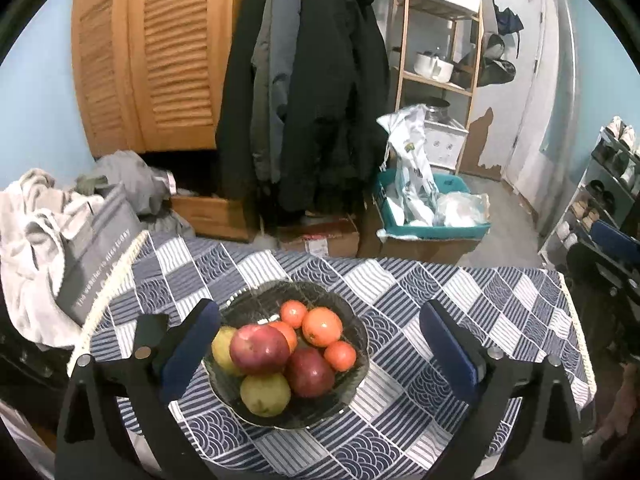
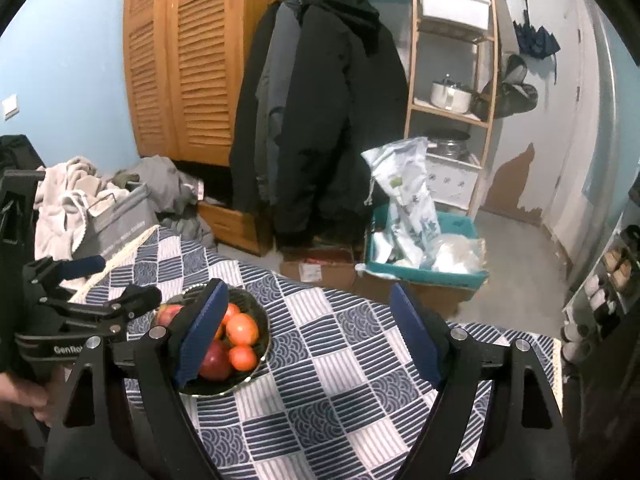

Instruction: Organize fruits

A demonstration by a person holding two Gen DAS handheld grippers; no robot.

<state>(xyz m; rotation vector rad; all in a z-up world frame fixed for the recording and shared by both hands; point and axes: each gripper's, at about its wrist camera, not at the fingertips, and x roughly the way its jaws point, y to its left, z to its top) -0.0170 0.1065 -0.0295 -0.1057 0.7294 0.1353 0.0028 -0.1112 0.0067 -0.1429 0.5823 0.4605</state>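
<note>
A dark glass bowl (image 1: 352, 320) stands on the blue-and-white checked tablecloth (image 1: 440, 292). It holds two red apples (image 1: 260, 348), two yellow-green pears (image 1: 265, 394) and several oranges (image 1: 322, 326). My left gripper (image 1: 320, 344) is open and empty, its blue pads standing either side of the bowl, just above it. My right gripper (image 2: 306, 328) is open and empty, over the cloth to the right of the bowl (image 2: 262, 354). Its left pad (image 2: 202, 336) hides part of the fruit. The left gripper's body (image 2: 80, 320) shows at the left of the right wrist view.
A grey storage bag (image 1: 96, 264) with clothes sits off the table's left edge. Behind the table are hanging coats (image 1: 304, 100), a wooden louvred wardrobe (image 1: 160, 52), cardboard boxes, a teal bin (image 1: 432, 228) with bags and a wooden shelf (image 1: 440, 40). A shoe rack (image 1: 608, 184) stands at the right.
</note>
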